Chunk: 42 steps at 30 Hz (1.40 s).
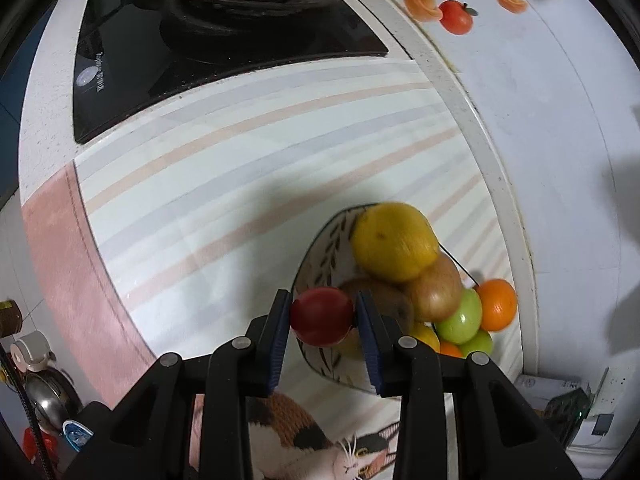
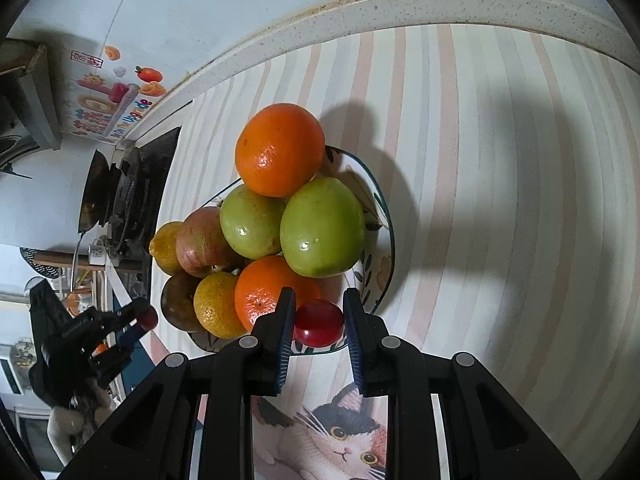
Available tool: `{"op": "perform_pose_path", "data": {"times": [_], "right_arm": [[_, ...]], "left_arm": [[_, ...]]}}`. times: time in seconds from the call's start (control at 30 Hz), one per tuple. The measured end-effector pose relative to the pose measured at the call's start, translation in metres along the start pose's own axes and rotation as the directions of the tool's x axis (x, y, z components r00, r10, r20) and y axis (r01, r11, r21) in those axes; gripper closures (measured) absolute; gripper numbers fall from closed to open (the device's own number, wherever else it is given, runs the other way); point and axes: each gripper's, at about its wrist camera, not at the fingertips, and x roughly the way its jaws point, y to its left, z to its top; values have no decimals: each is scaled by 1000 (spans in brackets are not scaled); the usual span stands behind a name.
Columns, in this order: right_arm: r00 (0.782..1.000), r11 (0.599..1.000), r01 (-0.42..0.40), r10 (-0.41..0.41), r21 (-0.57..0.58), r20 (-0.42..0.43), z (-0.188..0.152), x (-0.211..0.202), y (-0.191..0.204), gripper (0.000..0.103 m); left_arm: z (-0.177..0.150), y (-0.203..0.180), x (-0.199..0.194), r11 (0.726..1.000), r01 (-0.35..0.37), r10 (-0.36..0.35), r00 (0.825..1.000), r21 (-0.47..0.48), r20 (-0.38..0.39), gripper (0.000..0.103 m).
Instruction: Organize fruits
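A leaf-patterned bowl point(image 2: 380, 216) on the striped mat holds a pile of fruit: oranges point(image 2: 280, 150), green apples point(image 2: 322, 228), a reddish apple point(image 2: 200, 240) and yellow citrus point(image 1: 394, 242). My left gripper point(image 1: 323, 316) is shut on a small red fruit point(image 1: 322, 316) just over the bowl's rim point(image 1: 320, 240). It also shows in the right wrist view point(image 2: 146, 317), left of the bowl. My right gripper point(image 2: 319, 322) holds another small red fruit point(image 2: 319, 323) between its pads at the bowl's near edge.
A black gas stove point(image 1: 224, 20) sits at the far end of the counter. The white wall point(image 1: 560, 120) with fruit stickers runs along the counter's back edge. The mat has a cat picture point(image 2: 340, 436) near me.
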Motion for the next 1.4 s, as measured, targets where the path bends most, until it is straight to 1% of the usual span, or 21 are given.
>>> {"op": "perform_pose_path", "data": {"times": [0.17,0.33,0.47,0.57,0.6,0.63,0.67,0.73,0.77,0.8,0.83,0.87,0.9,0.93,1.0,1.07,1.17,1.23,1.27,1.4], "right_arm": [[1000,1000,17,-17,-7,2,0,6,4,76],[1000,1000,24,-24,-20,6,0,7,8,76],[1000,1000,25,-25,-7,3,-2,7,5,75],[1000,1000,27,-27,1,-2,-1,6,3,68],[1000,1000,30,-30,0,-2,-1,6,3,61],[1000,1000,31,-31,-2,-3,-1,5,3,52],[999,999,34,-34,-2,1,-1,3,3,50],[999,999,42,-42,-11,4,-1,0,4,45],[998,998,55,-55,-20,-2,-1,-1,6,43],[997,997,76,-76,-32,-4,-2,-4,7,36],[996,995,94,-94,-46,-3,-2,-6,9,27],[993,991,114,-114,-67,0,-3,-9,11,23],[990,985,141,-141,-98,6,-5,-12,15,18],[985,975,173,-173,-139,13,-8,-16,20,17],[977,955,214,-213,-206,27,-14,-21,27,16],[965,928,259,-258,-268,41,-22,-27,35,10],[949,885,313,-305,-345,79,-34,-40,46,8],[942,864,335,-317,-377,111,-40,-52,51,8],[938,854,346,-322,-390,128,-43,-59,53,8],[930,828,368,-320,-423,182,-53,-82,61,7]], "left_arm": [[13,-3,16,1000,-8,9,1000,18,-26,73],[15,-7,24,999,-2,4,999,33,-53,72],[13,-3,27,1000,7,-5,996,15,-86,71],[11,-4,28,1000,-6,8,995,21,-95,71],[11,-5,27,1000,-13,15,996,27,-93,71],[10,-5,26,999,-17,20,996,30,-91,67],[9,-6,25,999,-24,27,996,36,-86,64],[6,-6,19,998,-50,53,996,48,-66,47],[4,-7,16,996,-70,73,996,57,-53,42],[1,-6,13,994,-84,87,995,67,-44,37],[-1,-7,9,991,-103,106,994,83,-31,35],[-5,-8,5,986,-132,134,991,103,-14,33],[-9,-9,2,980,-158,159,987,121,-1,21],[-15,-12,-2,971,-187,187,982,147,15,13],[-26,-15,-8,957,-227,224,974,182,41,12],[-40,-20,-13,935,-277,269,961,221,68,12],[-60,-29,-23,913,-316,296,948,257,113,11],[-72,-36,-30,900,-334,306,942,279,140,11],[-80,-40,-36,891,-349,314,935,290,163,11],[-99,-54,-54,878,-367,307,925,308,225,11]]}}
